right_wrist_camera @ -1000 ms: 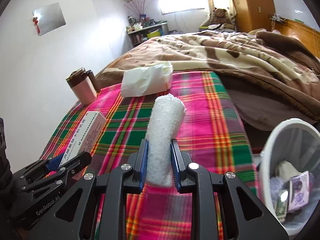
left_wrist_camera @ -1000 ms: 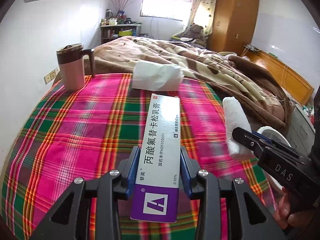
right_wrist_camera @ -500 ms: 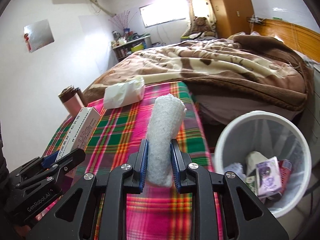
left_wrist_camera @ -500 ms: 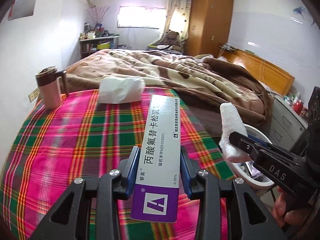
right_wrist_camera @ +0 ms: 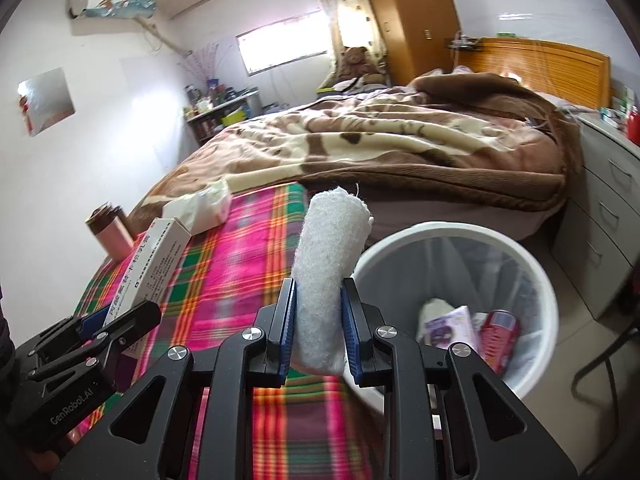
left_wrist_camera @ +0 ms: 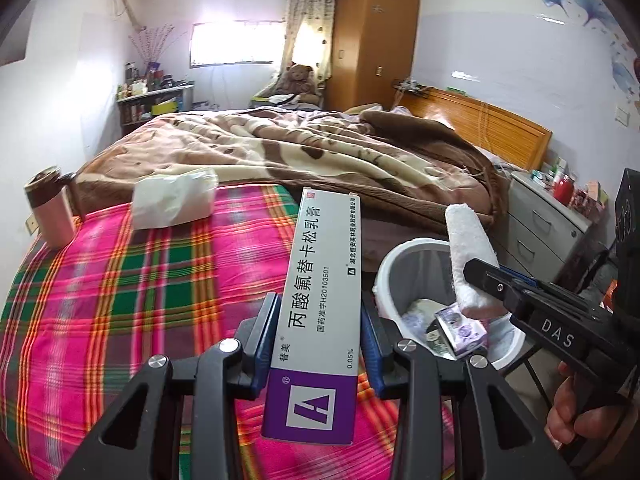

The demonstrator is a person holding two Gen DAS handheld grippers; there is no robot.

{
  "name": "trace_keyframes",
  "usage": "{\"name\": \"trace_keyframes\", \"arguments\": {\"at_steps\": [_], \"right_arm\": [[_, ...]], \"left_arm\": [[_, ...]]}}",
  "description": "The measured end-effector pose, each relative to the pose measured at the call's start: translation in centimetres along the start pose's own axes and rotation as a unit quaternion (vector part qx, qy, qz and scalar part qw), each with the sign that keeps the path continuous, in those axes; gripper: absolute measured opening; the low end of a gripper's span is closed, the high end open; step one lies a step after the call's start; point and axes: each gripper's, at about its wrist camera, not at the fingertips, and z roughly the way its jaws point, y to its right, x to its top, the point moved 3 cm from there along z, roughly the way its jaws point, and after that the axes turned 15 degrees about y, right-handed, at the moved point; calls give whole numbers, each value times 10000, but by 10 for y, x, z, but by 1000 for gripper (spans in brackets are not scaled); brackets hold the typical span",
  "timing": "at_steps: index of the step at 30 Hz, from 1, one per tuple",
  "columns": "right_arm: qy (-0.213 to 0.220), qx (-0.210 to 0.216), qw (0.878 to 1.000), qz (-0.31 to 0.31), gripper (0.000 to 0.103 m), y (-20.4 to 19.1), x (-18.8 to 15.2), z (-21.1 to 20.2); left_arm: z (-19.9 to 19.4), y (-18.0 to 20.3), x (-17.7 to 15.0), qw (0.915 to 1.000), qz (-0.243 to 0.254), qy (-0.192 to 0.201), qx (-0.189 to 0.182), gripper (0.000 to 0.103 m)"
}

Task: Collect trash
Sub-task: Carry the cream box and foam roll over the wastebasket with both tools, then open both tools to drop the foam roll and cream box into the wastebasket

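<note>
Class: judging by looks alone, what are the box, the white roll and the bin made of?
Box: glossy printed cardboard, with sharp folded edges. White roll: soft, fuzzy fibre, perhaps cotton or fleece; the jaws dent it. Bin: smooth white rim, likely plastic, with see-through mesh-like walls.

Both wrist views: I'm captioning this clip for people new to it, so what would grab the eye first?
The left gripper clamps a long medicine box above the bright pink plaid cloth. The right gripper clamps a white rolled towel, poised by the white bin, which already holds some trash.
</note>
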Motion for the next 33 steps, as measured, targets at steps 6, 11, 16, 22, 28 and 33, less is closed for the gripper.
{"name": "trace_keyframes", "arguments": {"at_steps": [6, 11, 16, 22, 28, 33], "right_arm": [[41, -306, 9995, 75, 23, 28, 2, -7], [26, -570, 9982, 161, 23, 53, 2, -8], [-72, -735, 9969, 254, 23, 71, -1, -6], [-255, -866, 9955, 286, 23, 87, -9, 0], [-435, -876, 9947, 304, 23, 101, -15, 5], [-491, -942, 9938, 321, 25, 109, -16, 7]], "left_arm": [[14, 31, 3, 9995, 118, -37, -283, 40], [28, 55, 1, 9982, 191, -180, -544, 40], [43, 78, -3, 9962, 273, -337, -759, 40], [59, 103, -12, 9935, 412, -547, -910, 40], [69, 120, -17, 9919, 523, -660, -956, 40], [76, 130, -20, 9905, 575, -748, -998, 40]]}}
